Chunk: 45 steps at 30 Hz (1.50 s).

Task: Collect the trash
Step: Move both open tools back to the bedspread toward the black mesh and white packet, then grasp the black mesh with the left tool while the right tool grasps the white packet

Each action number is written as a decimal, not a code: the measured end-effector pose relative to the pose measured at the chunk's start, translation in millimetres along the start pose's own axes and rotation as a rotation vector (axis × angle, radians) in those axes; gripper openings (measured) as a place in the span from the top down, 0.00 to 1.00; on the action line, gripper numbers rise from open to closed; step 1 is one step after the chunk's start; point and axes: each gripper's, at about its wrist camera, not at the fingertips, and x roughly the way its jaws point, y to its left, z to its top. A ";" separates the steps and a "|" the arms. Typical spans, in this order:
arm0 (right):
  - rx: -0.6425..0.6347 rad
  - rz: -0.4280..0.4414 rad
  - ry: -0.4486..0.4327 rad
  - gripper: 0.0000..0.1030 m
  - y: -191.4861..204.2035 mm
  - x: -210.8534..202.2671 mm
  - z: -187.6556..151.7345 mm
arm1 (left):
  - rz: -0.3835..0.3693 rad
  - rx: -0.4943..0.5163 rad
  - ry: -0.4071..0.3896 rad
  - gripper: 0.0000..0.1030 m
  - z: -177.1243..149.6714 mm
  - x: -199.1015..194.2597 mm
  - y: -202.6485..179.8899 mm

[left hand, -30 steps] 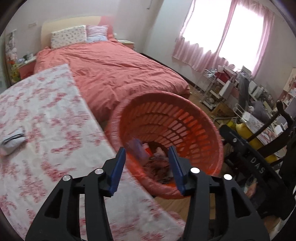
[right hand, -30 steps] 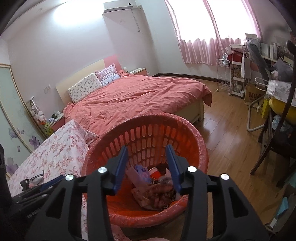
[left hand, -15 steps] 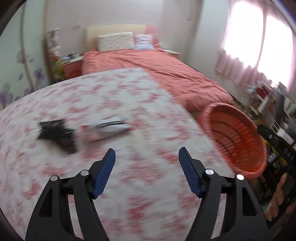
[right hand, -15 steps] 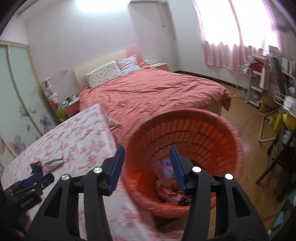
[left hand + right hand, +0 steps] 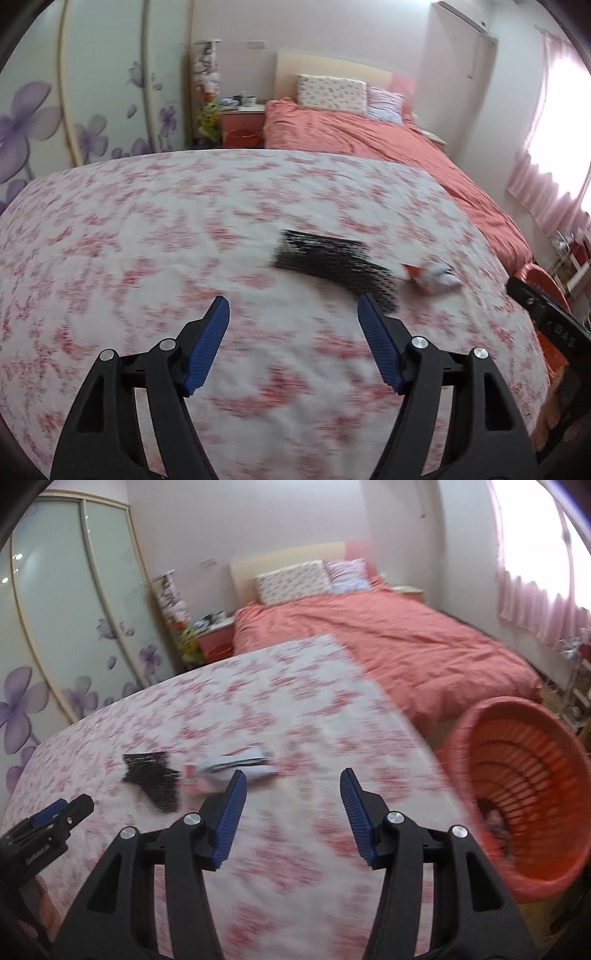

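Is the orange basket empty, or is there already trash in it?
Not empty. In the right wrist view the orange basket beside the table shows a few blurred items at its bottom; what they are cannot be told.

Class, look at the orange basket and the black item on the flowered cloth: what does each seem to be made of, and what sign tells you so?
Orange basket: likely moulded plastic, slightly glossy, with even slotted walls and a smooth rolled rim.
Black item: possibly thin plastic film or netting, matte, lying flat on the cloth; motion blur leaves it open.
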 end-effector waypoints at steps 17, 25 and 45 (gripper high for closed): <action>-0.104 -0.080 0.161 0.82 56.2 74.3 -6.0 | -0.022 -0.052 0.027 0.31 6.8 18.0 36.9; -0.035 -0.070 0.108 0.93 5.4 36.2 -20.1 | -0.088 -0.001 0.056 0.31 11.9 32.7 -0.5; 0.031 -0.007 0.015 0.98 -39.8 -4.9 -20.6 | -0.075 -0.005 0.149 0.76 19.4 87.0 -48.8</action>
